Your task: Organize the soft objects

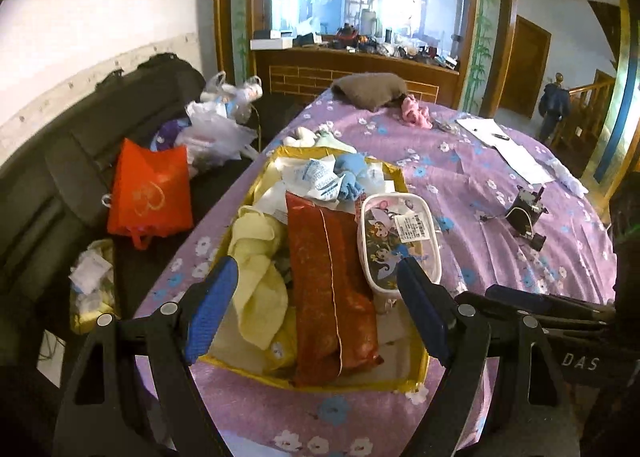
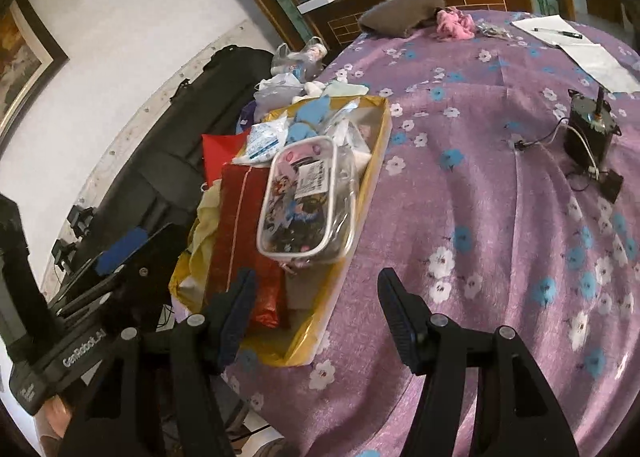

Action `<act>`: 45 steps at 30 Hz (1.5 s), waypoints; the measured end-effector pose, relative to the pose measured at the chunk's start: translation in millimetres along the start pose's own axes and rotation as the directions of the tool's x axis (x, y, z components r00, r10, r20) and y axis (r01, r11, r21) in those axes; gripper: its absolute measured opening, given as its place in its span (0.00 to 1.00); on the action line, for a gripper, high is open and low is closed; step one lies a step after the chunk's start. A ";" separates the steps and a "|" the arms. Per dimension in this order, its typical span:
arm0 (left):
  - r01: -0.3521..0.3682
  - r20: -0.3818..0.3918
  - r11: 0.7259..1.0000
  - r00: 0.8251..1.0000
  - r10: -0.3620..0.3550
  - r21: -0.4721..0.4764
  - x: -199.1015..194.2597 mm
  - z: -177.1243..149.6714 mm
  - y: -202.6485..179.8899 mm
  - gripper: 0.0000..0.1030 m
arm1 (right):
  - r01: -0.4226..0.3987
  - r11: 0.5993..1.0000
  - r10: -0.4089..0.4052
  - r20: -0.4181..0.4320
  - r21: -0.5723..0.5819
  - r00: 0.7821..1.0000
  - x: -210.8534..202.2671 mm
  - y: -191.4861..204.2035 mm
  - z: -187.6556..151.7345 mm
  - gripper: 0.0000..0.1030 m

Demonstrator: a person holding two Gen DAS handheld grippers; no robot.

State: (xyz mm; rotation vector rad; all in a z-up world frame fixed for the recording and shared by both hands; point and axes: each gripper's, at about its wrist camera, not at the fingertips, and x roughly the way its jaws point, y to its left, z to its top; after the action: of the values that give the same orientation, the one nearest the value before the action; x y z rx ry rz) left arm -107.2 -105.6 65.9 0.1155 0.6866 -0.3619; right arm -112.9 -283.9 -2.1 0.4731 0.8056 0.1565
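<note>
A gold box (image 1: 394, 173) (image 2: 380, 137) sits on the purple flowered cloth, filled with soft items: a red pouch (image 1: 332, 289) (image 2: 236, 225), a yellow cloth (image 1: 260, 257) (image 2: 204, 225), a clear cartoon pouch (image 1: 400, 233) (image 2: 308, 201), a blue fabric piece (image 1: 348, 177) (image 2: 312, 113) and white packets (image 1: 316, 177). My left gripper (image 1: 316, 289) hovers open over the box's near end, nothing between its blue pads. The right gripper (image 2: 316, 317) stands open at the box's near right corner, empty. A brown cushion (image 1: 372, 87) (image 2: 400, 13) and pink cloth (image 1: 416, 113) (image 2: 454, 25) lie at the table's far side.
A black motor with wires (image 1: 524, 213) (image 2: 588, 133) and papers with a pen (image 1: 500, 141) (image 2: 560, 33) lie on the right. Left of the table, a dark sofa (image 1: 60, 177) holds a red bag (image 1: 152, 193) and plastic bags (image 1: 220, 125). A person (image 1: 554, 105) stands in the far doorway.
</note>
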 end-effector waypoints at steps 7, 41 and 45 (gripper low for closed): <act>0.003 -0.047 1.000 0.999 -0.004 -0.016 -6.7 -11.9 5.5 0.80 | 0.066 0.996 -0.064 0.046 -0.051 0.997 -10.7 14.5 -12.7 0.61; -0.138 -0.011 0.990 0.990 0.138 -0.009 -8.9 -16.4 13.2 0.80 | 0.119 0.989 -0.100 0.184 -0.093 0.978 -21.7 29.4 -11.5 0.61; -0.161 -0.008 0.986 0.987 0.161 -0.042 -3.6 -18.9 14.2 0.80 | 0.137 0.985 -0.118 0.180 -0.101 0.977 -15.7 28.6 -12.2 0.61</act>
State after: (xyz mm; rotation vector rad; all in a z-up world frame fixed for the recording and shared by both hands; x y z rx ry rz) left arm -115.8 -87.1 53.4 0.1306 0.6847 -0.1918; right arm -131.3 -259.2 14.2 0.3224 0.6498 0.0400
